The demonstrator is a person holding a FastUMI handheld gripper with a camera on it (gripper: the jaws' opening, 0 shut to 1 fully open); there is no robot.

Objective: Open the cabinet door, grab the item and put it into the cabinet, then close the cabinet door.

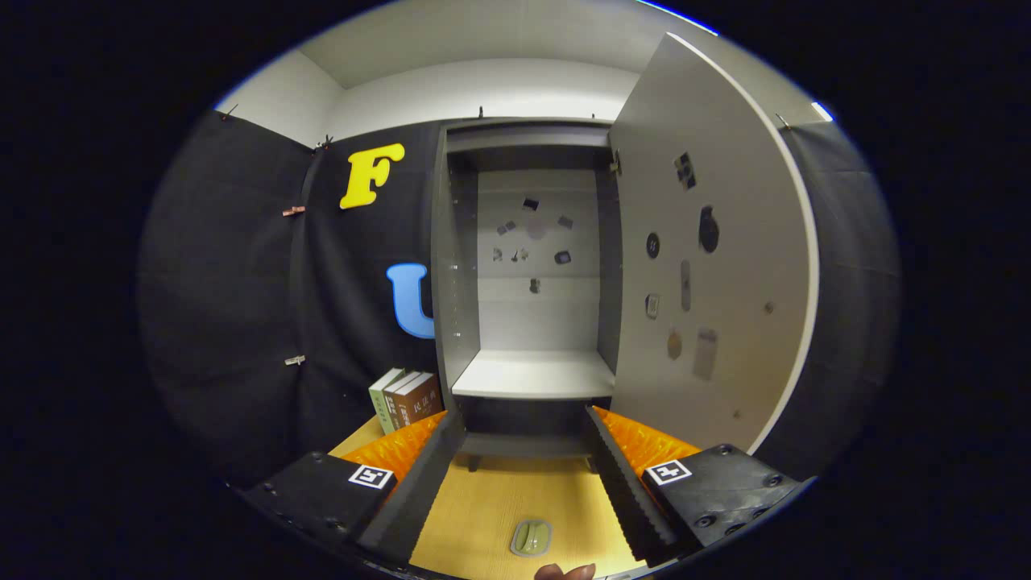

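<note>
Down close, a small green oval item (531, 537) flat on the smooth wooden tabletop (491, 499), between the fingers. Gripper (523, 427) wide open, nothing held, ridged fingers (624, 475) well apart. Lots of bare wood between them. Just past the tips, the grey cabinet (451, 266), with a flat pale shelf (533, 374) inside and open room above it. Door (709, 266) swung wide to the right, small stickers on it. Three books (405, 397) upright beside the cabinet's left wall.
</note>
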